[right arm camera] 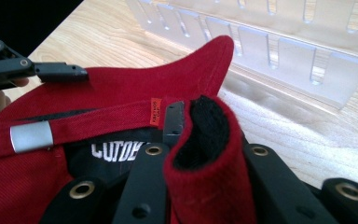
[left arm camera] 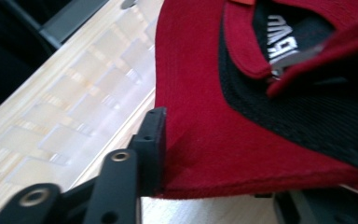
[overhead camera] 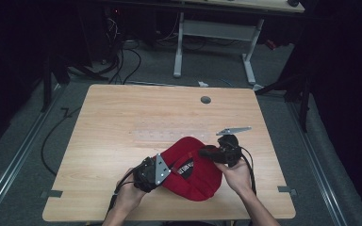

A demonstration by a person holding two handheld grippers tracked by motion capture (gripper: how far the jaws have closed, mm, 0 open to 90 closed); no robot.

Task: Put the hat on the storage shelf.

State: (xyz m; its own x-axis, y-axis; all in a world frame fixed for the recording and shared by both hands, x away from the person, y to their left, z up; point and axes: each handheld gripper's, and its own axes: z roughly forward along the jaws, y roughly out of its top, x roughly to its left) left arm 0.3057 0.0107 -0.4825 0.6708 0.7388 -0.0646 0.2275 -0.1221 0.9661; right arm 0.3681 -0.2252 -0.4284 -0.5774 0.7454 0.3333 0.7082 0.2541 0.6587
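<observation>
A red cap lies upside down near the table's front edge, showing a black lining with white lettering. Its back strap carries a metal buckle and an orange tag. My left gripper is shut on the cap's left rim; one finger presses against the red fabric. My right gripper is shut on a fold of the cap's right rim, red outside and black inside. In the right gripper view the left gripper bites the far rim.
A clear slotted plastic rack lies on the wooden table just beyond the cap, close to it in the right gripper view. A round cable hole sits near the far edge. Another desk and floor cables are behind.
</observation>
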